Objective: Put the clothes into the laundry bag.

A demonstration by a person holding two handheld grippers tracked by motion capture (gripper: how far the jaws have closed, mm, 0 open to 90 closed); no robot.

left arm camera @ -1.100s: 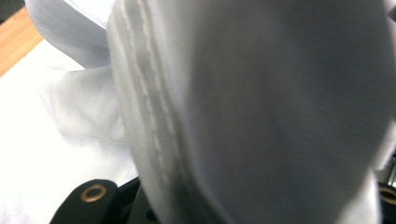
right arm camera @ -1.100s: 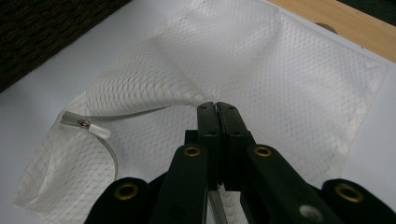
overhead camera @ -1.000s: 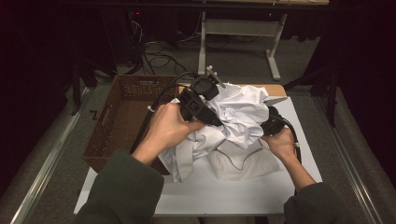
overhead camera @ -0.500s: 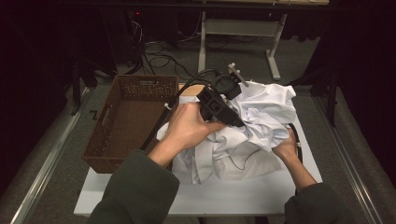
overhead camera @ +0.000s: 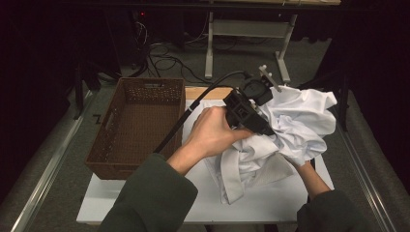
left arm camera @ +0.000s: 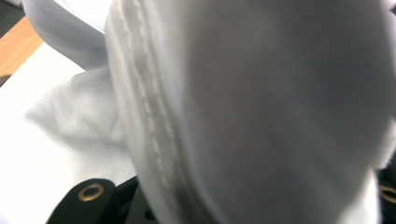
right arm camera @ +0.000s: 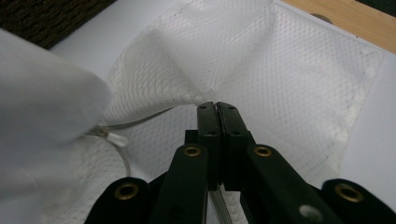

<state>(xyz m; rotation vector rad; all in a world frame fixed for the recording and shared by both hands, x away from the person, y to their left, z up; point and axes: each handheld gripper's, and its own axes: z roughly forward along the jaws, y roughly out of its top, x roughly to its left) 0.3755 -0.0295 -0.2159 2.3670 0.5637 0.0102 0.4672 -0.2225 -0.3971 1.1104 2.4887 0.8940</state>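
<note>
A crumpled white garment (overhead camera: 302, 118) is bunched above the white tabletop (overhead camera: 159, 205). My left gripper (overhead camera: 263, 126) is raised at the garment's left side, its jaws buried in the folds. In the left gripper view, thick seamed cloth (left arm camera: 261, 102) is packed between the two jaws of the left gripper (left arm camera: 238, 198), which is shut on it. In the right gripper view my right gripper (right arm camera: 217, 106) is shut on the edge of a white mesh bag (right arm camera: 289, 70) lying on the table. A drawstring with a clear toggle (right arm camera: 112, 136) hangs at the left. The right hand (overhead camera: 303, 170) is partly under the garment.
A brown woven basket (overhead camera: 150, 82) stands on the table's left side, with nothing visible inside. A wooden strip (overhead camera: 208, 92) runs along the far table edge. The left gripper's black cable (overhead camera: 186, 118) trails over the basket's right rim. Table legs and cables lie on the floor beyond.
My left hand has carried the garment to the right and a little upward, away from the basket. The right hand has stayed where it was under the cloth.
</note>
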